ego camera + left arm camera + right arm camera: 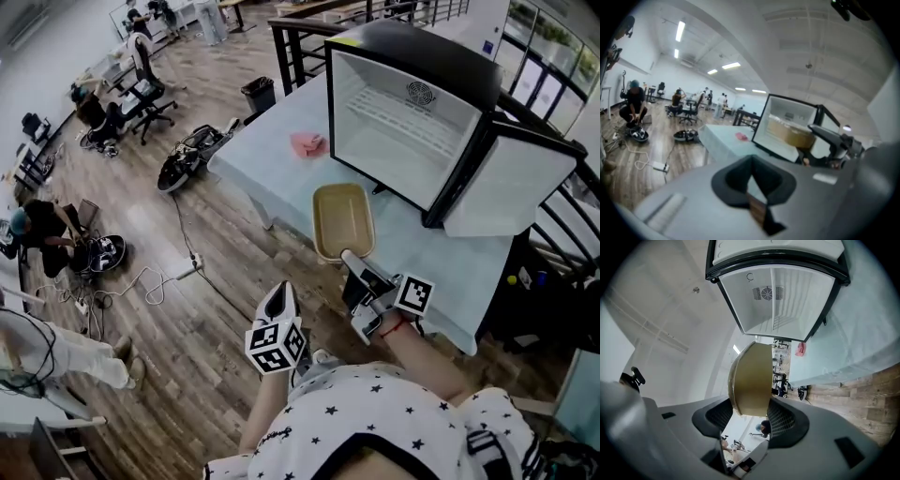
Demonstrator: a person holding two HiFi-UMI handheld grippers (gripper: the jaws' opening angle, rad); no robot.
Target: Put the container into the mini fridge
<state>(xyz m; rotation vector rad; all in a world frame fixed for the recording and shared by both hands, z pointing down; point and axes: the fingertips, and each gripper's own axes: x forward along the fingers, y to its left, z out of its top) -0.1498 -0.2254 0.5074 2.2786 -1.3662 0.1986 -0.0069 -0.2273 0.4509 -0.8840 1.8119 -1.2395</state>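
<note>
The right gripper (pixel 354 262) has its fingers closed on the near rim of the container (pixel 342 217), a shallow tan tray. In the right gripper view the two fingers press the wall of the container (pixel 750 376) from both sides. The grip sits at the short end. I think this leaves the whole length of the tray free in front of the gripper, so it can enter the fridge first while the hand stays outside.

The container is lifted off the bench (pixel 281 183). It is over the near edge, in front of the mini fridge (pixel 403 112) and still outside it. The left gripper view shows it from the side, about level with the lower part of the opening. In the right gripper view the tray points toward the white inside of the fridge (pixel 778 296), so the approach seems lined up already.

The fridge stands on the far right part of the bench with its door (pixel 511 183) swung fully out to the right. The way in is therefore free, and no second hand is needed for the door.

This probably explains the left gripper (pixel 277 323). Its fingers are together with nothing between them, and it hangs near the person's body, on the left and off the bench, out of the way.

A pink cloth (pixel 307 143) lies on the bench to the left of the fridge, well apart from the path of the tray.

What remains, in my judgement, is to carry the container forward and set it inside.
</note>
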